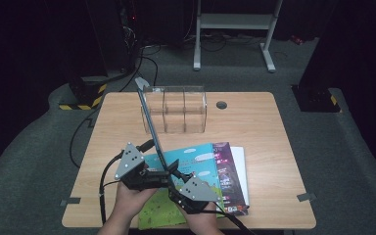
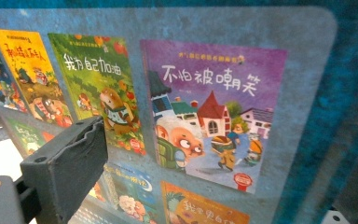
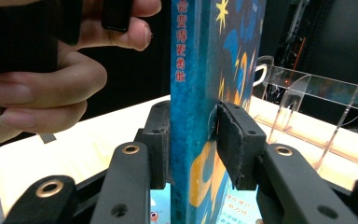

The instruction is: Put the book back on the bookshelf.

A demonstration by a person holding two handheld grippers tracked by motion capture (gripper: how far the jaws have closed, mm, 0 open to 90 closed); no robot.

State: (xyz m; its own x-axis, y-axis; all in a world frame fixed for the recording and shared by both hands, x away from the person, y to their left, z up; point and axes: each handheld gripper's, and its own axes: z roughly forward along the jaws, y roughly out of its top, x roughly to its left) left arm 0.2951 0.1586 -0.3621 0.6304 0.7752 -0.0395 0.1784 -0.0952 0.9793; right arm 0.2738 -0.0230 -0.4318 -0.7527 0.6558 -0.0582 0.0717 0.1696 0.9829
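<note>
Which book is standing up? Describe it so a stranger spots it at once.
On the wooden table, in front of the clear divider box, books lie flat. The blue book stands on edge over them, the only one upright, red characters down its spine.

- Held book: blue cover with yellow stars, red characters on its spine.
- Its back: grey-blue, printed with small colourful cover pictures.
- Tabletop: pale wood grain.
- Storage box: clear.
</note>
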